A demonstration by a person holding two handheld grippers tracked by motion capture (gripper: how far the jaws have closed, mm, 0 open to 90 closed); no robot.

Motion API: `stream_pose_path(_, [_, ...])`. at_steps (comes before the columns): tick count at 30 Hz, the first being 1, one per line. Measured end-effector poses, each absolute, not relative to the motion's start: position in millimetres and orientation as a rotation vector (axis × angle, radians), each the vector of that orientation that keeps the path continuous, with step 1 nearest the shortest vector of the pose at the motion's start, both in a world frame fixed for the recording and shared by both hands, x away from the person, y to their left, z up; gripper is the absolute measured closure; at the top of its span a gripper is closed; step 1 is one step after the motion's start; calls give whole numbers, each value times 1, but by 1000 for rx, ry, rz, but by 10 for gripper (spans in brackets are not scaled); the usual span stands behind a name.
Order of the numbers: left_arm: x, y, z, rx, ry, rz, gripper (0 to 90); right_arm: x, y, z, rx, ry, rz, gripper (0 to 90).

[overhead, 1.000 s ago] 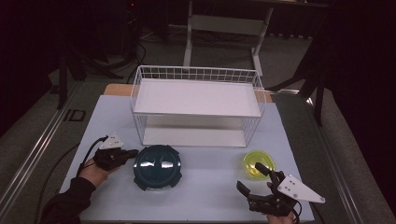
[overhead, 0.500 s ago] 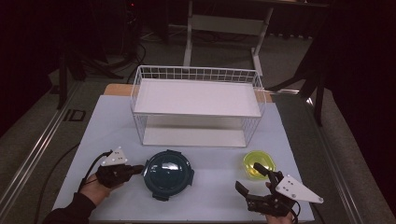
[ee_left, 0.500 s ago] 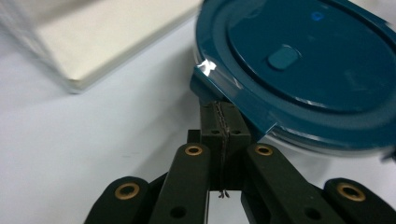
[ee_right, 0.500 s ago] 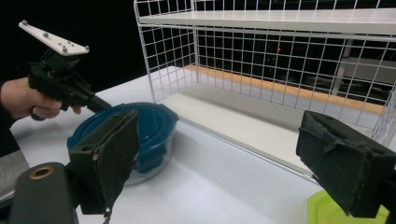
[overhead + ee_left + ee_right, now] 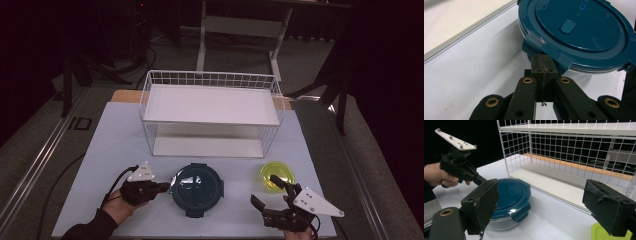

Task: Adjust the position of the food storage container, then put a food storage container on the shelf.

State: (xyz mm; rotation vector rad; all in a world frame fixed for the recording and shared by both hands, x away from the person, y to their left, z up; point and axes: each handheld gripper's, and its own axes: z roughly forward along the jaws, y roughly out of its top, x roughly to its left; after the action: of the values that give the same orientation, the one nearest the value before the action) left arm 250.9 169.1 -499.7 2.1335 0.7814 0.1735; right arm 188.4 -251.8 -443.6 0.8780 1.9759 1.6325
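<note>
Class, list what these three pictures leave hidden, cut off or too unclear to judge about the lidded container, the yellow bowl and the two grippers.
- Container contents: the teal lid covers them in the high and left gripper views.
- Left gripper: whether its closed jaws pinch the lid's latch tab or only touch it, left gripper view.
- Yellow bowl: partly behind the right gripper in the high view; cut off at the right gripper view's bottom edge.

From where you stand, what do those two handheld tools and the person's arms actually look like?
Both are black two-jaw tools. The left gripper and the right gripper each carry a grey three-cornered plate studded with small knobs. In the left gripper view, linked arms show brass-coloured rivets and the pads have ridged faces. A black cable trails from the left one. The left forearm wears a dark sleeve.
</note>
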Motion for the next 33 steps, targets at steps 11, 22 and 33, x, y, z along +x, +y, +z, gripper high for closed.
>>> stream_pose_path(11, [255, 165, -494, 2097, 797, 170, 880, 190, -249, -447, 885, 2003, 1626, 129])
stream_pose_path(22, [253, 172, -466, 1946, 839, 7, 414, 196, -235, -445, 848, 2077, 1608, 124])
stream_pose_path(33, [262, 149, -469, 1959, 905, -54, 89, 204, -218, -438, 828, 2122, 1538, 110])
